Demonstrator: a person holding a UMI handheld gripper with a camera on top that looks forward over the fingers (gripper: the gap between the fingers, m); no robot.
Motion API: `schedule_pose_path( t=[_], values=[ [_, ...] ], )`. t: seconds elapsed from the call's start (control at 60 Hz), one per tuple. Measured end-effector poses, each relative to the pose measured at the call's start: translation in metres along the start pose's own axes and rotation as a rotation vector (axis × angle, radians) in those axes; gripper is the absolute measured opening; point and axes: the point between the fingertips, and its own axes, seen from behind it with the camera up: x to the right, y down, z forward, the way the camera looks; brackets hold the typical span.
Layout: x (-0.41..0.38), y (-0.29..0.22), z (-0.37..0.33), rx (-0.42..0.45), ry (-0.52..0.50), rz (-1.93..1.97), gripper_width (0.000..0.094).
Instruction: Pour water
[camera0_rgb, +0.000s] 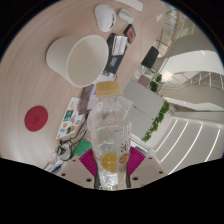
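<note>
A clear plastic bottle (109, 125) with an orange-yellow label stands between my fingers, its neck tipped forward and away from me. Both pink pads (88, 158) press against its sides, so my gripper (108, 160) is shut on it. Just beyond the bottle's mouth is a large white cup (76, 58), seen tilted with its open rim toward me. The bottle's mouth sits close to the cup's near rim, and I cannot tell if water is running.
A red round coaster (38, 118) lies on the pale wooden table (45, 90) beside the cup. A white object (105, 14) and dark items (118, 45) sit farther off. White stairs (185, 85) and green plants (158, 118) show on the other side.
</note>
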Motion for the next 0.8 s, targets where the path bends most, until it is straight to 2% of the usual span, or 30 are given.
schedule_pose_path(
  t=[0.15,0.367,0.45,0.467,0.5,0.6,0.617,0.65,0.733,0.75,0.8],
  values=[
    [0.014,-0.018,-0.001,0.03,-0.009,-0.209,0.0349],
    [0.016,-0.031,0.01,0.078,-0.024,-0.109,0.0352],
    [0.034,-0.022,0.013,0.089,-0.002,0.206,0.0352],
    [0.04,-0.018,0.013,0.091,0.005,0.305,0.0316],
    [0.05,-0.005,0.003,0.083,0.051,0.54,0.0352],
    [0.077,0.032,0.004,0.136,0.051,1.223,0.0384],
    [0.066,0.041,-0.023,0.122,0.129,1.374,0.0394],
    [0.054,0.044,-0.014,0.169,0.059,1.577,0.0413],
    [0.033,0.045,-0.014,0.313,0.005,1.936,0.0437],
    [0.02,0.029,-0.014,0.33,0.022,1.996,0.0437],
    [0.011,0.034,-0.004,0.358,-0.024,2.033,0.0437]
  ],
)
